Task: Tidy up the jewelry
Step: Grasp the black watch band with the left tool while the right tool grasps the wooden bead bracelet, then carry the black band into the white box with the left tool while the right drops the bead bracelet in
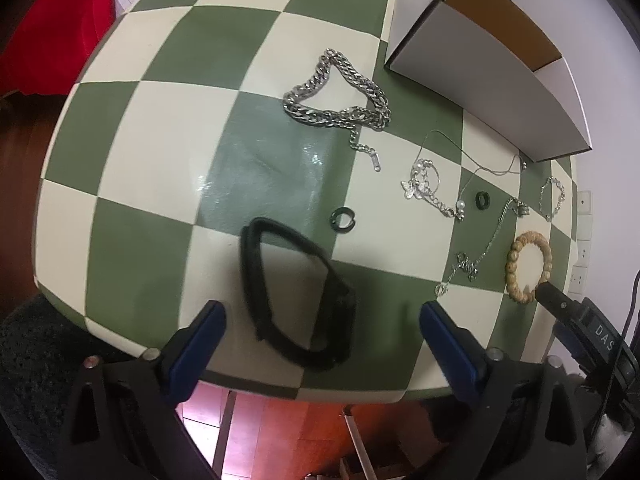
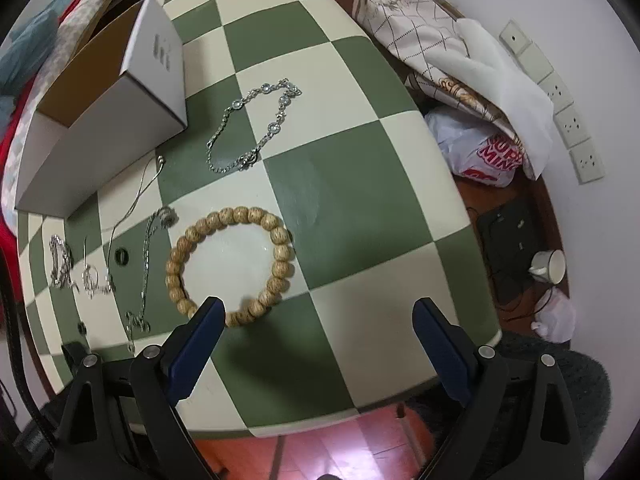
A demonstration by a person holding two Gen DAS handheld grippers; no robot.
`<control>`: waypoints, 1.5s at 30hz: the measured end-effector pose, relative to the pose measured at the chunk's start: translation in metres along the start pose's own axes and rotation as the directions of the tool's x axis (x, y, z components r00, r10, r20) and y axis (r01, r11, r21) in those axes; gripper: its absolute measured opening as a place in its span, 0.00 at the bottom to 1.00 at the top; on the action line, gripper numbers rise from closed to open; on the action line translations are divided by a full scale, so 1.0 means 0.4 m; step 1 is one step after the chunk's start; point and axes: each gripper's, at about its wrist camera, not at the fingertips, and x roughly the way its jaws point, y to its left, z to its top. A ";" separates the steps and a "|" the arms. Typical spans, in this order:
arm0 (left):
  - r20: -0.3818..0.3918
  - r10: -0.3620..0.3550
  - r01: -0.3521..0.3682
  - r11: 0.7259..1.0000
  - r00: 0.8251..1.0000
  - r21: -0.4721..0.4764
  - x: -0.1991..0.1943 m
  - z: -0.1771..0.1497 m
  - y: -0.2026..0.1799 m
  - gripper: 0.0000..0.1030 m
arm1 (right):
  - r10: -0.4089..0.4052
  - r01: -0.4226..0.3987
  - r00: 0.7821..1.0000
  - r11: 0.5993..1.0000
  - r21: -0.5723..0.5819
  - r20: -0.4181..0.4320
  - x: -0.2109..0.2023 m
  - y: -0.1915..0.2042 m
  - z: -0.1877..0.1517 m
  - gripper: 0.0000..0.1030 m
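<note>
Jewelry lies on a green and cream checkered table [image 1: 160, 152]. My left gripper [image 1: 322, 316] is open just above a black band bracelet [image 1: 296, 292] lying between its fingers. Beyond it are a heavy silver chain [image 1: 340, 96], two small black rings [image 1: 342, 218] [image 1: 483, 200] and thin silver chains [image 1: 432, 184]. My right gripper [image 2: 318, 314] is open; its left finger [image 2: 200, 336] overlaps the near edge of a wooden bead bracelet [image 2: 232, 264], also in the left wrist view [image 1: 528, 264]. A silver link bracelet [image 2: 256, 124] lies farther back.
An open white cardboard box [image 1: 480, 64] with a brown inside stands at the back, also in the right wrist view [image 2: 104, 108]. Thin chains [image 2: 144, 264] lie left of the beads. Off the table's right edge are cloth [image 2: 440, 48], a plastic bag [image 2: 476, 148] and a mug [image 2: 550, 266].
</note>
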 end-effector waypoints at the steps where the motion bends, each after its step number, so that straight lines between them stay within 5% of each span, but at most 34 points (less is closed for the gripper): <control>1: 0.001 0.010 -0.010 1.000 1.000 0.005 0.004 -0.001 -0.002 0.86 | -0.001 0.001 1.000 1.000 0.013 -0.001 0.005 -0.001 0.003 0.86; 4: 0.027 0.047 -0.048 0.998 0.999 0.031 0.000 -0.009 -0.010 0.84 | -0.010 0.010 1.000 1.000 0.028 0.003 0.019 0.008 0.014 0.78; 8: 0.065 0.096 -0.102 0.991 0.993 0.082 -0.015 -0.014 -0.025 0.66 | -0.055 0.055 0.998 0.998 0.003 0.038 0.025 0.029 0.027 0.67; 12: 0.109 0.152 -0.168 0.974 0.982 0.149 -0.037 -0.022 -0.042 0.46 | -0.047 0.049 0.997 0.998 -0.029 0.067 0.014 0.049 0.031 0.34; 15: 0.114 0.153 -0.171 0.971 0.982 0.169 -0.056 -0.015 -0.056 0.46 | -0.045 0.049 0.996 0.997 -0.054 0.075 0.010 0.058 0.030 0.09; 24: 0.138 0.161 -0.188 0.960 0.977 0.206 -0.076 -0.031 -0.055 0.42 | 0.029 -0.025 0.998 0.997 -0.067 0.050 -0.006 0.036 -0.014 0.09; 36: 0.188 0.116 -0.159 0.959 0.975 0.237 -0.177 0.013 -0.107 0.41 | 0.151 -0.144 0.976 0.988 -0.059 0.157 -0.147 0.035 -0.021 0.09; 45: 0.315 0.076 -0.176 0.936 0.946 0.304 -0.303 0.026 -0.195 0.41 | 0.208 -0.175 0.944 0.974 -0.146 0.256 -0.314 0.082 0.025 0.09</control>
